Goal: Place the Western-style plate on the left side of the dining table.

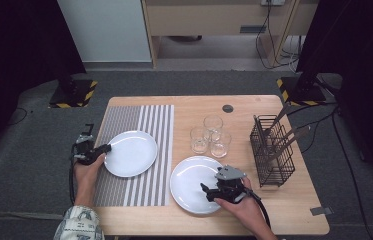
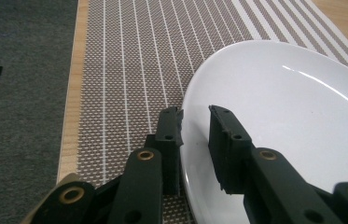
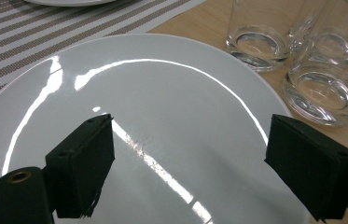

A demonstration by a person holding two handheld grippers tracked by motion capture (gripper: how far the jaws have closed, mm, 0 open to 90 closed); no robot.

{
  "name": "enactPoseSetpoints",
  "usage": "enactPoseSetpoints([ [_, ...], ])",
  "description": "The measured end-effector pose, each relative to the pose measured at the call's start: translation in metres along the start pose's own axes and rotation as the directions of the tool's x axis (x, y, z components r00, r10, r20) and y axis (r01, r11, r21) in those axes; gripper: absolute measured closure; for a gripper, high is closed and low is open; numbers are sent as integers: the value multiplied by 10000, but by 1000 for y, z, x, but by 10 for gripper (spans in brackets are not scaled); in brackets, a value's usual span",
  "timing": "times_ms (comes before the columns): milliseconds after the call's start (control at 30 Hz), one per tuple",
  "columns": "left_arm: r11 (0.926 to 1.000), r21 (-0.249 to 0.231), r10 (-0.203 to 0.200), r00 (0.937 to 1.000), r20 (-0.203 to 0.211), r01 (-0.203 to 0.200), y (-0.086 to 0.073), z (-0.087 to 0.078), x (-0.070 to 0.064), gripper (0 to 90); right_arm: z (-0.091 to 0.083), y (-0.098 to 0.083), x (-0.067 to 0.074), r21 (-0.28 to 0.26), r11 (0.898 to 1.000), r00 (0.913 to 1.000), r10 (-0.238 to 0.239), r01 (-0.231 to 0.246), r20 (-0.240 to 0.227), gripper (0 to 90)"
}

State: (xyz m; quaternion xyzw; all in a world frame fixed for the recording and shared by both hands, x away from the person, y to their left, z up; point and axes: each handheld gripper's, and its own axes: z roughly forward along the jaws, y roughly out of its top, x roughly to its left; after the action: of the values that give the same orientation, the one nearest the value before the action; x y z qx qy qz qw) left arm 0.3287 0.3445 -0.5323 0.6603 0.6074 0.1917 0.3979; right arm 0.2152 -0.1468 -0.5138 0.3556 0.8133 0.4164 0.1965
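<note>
Plates sit mid-frame in the high view, where the left gripper [image 1: 105, 148] pinches the left plate [image 1: 133, 153] on the striped mat [image 1: 139, 120], its own view wanting a deeper rim bite, while the right gripper [image 3: 188, 154] hovers spread above the right plate [image 3: 153, 121].
</note>
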Motion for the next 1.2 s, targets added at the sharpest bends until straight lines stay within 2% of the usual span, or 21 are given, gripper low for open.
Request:
enactPoseSetpoints([
  [200,9997,-224,108,9998,-162,-111,-2,-1,-2,761,0,0,0,9,10000,10000,-26,26,6,153],
  [333,9984,-227,513,9977,-447,-523,-2,-1,-6,759,0,0,0,11,10000,10000,-15,15,4,153],
  [467,9909,-288,1278,9867,-1007,-1313,-2,-2,-13,765,0,0,0,25,10000,10000,-12,12,39,152],
  [667,9809,-745,1680,9752,-1440,-1799,3,-6,-25,651,-1,0,-1,5,10000,10000,-13,13,46,152],
  [800,9737,-797,2003,9689,-1450,-2132,4,-8,-34,581,0,0,-2,-29,10000,10000,-31,31,89,152],
  [867,9717,-859,2068,9682,-1412,-2200,5,-9,-37,543,-1,0,-2,-27,10000,10000,32,-32,72,148],
  [933,9665,-755,2314,9602,-1563,-2452,6,-11,-43,479,-1,0,-3,-56,10000,10000,-8,8,82,135],
  [1000,9634,-755,2451,9595,-1387,-2570,6,-13,-47,447,-1,0,-3,-53,10000,9999,10,-9,116,122],
  [1100,9562,-735,2732,9541,-1225,-2833,6,-16,-55,385,-1,0,-4,-128,9999,9998,43,-41,170,117],
  [1167,9560,-642,2789,9548,-1032,-2862,6,-18,-60,346,-2,0,-5,-220,9998,9997,-23,28,239,113],
  [1200,9529,-648,2890,9521,-1000,-2961,4,-19,-63,333,-3,0,-5,-209,9998,9997,8,-3,243,106],
])
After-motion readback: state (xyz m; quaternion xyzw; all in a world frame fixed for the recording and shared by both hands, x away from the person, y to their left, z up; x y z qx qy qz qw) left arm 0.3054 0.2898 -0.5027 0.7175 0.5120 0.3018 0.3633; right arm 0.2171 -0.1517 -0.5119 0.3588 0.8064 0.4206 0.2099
